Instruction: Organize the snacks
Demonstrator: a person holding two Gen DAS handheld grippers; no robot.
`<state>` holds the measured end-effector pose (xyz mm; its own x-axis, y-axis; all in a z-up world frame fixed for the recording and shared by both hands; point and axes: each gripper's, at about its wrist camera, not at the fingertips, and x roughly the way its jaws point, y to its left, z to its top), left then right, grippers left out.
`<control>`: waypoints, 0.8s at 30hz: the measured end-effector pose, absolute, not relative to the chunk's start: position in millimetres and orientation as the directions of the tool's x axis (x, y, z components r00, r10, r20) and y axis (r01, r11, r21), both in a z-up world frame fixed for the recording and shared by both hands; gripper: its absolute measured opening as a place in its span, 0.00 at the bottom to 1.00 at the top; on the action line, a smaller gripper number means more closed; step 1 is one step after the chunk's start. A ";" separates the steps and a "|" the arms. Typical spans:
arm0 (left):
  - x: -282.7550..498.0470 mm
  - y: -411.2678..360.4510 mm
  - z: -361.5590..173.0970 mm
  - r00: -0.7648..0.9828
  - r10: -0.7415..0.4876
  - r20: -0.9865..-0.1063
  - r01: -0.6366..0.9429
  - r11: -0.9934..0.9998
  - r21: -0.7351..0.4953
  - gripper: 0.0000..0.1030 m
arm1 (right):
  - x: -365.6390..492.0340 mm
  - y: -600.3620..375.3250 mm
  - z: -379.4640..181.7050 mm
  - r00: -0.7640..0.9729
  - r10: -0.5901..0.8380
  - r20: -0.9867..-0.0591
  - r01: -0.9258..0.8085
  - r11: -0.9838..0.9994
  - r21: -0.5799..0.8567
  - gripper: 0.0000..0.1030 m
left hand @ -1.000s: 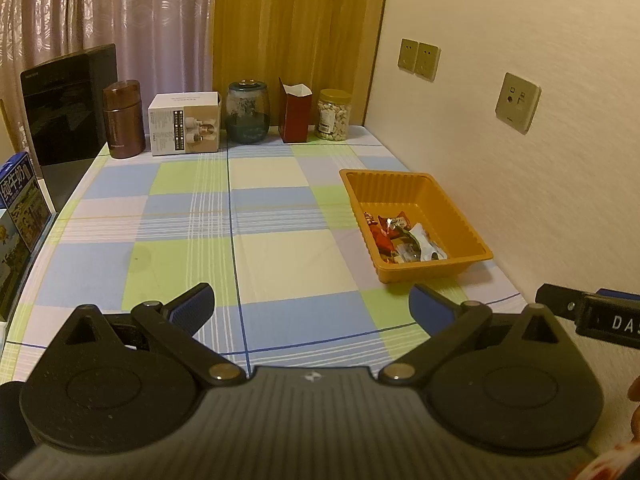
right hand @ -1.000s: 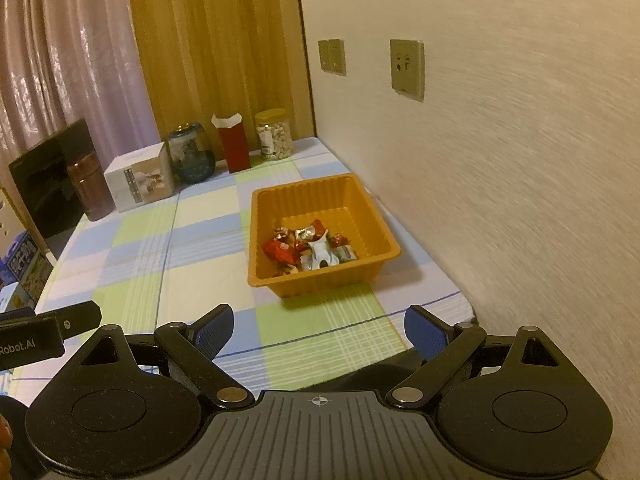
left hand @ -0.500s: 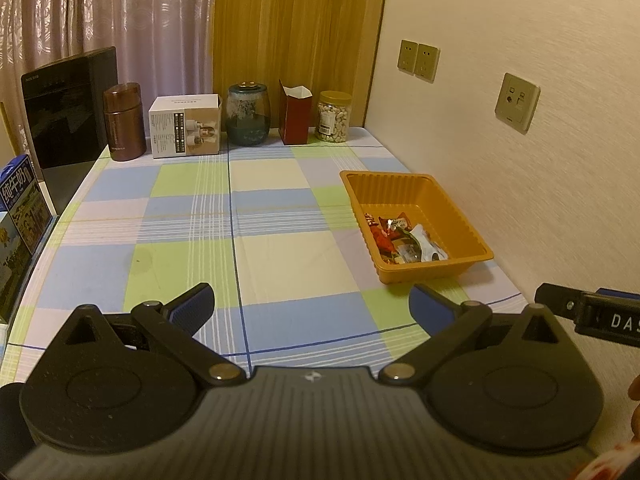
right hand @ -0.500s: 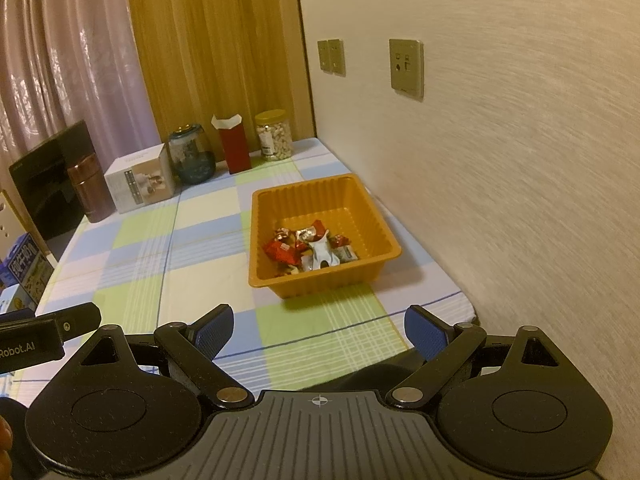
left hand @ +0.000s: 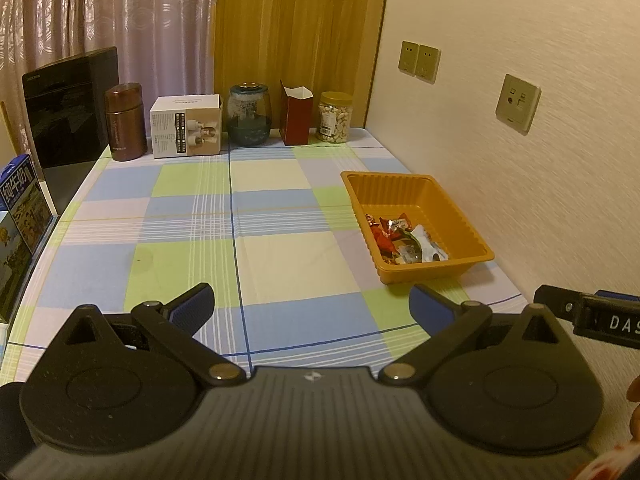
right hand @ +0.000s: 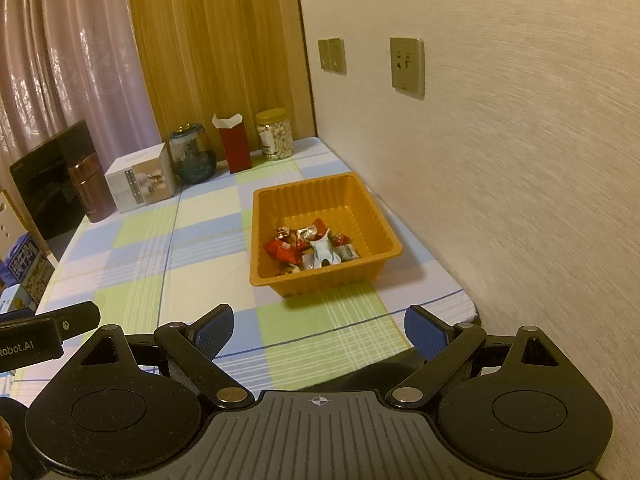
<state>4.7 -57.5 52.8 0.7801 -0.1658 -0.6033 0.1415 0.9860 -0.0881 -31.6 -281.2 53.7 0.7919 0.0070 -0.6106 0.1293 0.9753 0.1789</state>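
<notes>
An orange tray (left hand: 468, 220) sits on the checked tablecloth by the right wall; it also shows in the right wrist view (right hand: 280, 216). Several wrapped snacks (left hand: 404, 238) lie piled at its near end, red and silver in the right wrist view (right hand: 310, 248). My left gripper (left hand: 312, 308) is open and empty above the table's near edge, left of the tray. My right gripper (right hand: 318, 330) is open and empty, held before the near edge, in line with the tray. The right gripper's body (left hand: 592, 316) shows at the right edge of the left view.
Along the far edge stand a brown flask (left hand: 125, 122), a white box (left hand: 186, 126), a glass jar (left hand: 249, 114), a red carton (left hand: 296, 112) and a nut jar (left hand: 335, 117). A black device (left hand: 68, 108) and milk cartons (left hand: 20, 204) stand at the left. The wall (right hand: 520, 160) is close on the right.
Both views have shifted only slightly. The grippers stay open and the tray and snacks have not moved.
</notes>
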 end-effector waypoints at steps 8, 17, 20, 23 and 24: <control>4.5 -57.3 52.5 0.780 -0.166 -0.603 0.142 0.986 -0.087 1.00 | -31.1 -281.9 53.8 0.792 0.008 -0.611 0.129 0.975 0.180 0.89; 4.5 -57.1 52.5 0.780 -0.166 -0.603 0.142 0.986 -0.088 1.00 | -31.4 -282.0 53.4 0.792 0.008 -0.610 0.129 0.975 0.180 0.89; 4.5 -57.0 52.4 0.780 -0.166 -0.603 0.142 0.986 -0.088 1.00 | -31.3 -282.2 53.5 0.792 0.009 -0.611 0.128 0.975 0.180 0.89; 4.6 -56.9 52.3 0.780 -0.167 -0.603 0.143 0.986 -0.089 1.00 | -31.4 -282.4 53.4 0.791 0.008 -0.611 0.130 0.975 0.181 0.89; 4.6 -57.1 52.2 0.780 -0.167 -0.603 0.143 0.986 -0.088 1.00 | -31.4 -282.4 53.4 0.791 0.009 -0.611 0.129 0.975 0.181 0.89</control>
<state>4.6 -57.1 52.2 0.7803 -0.1670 -0.6028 0.1429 0.9858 -0.0881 -31.4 -282.4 53.4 0.7913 0.0086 -0.6113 0.1291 0.9750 0.1809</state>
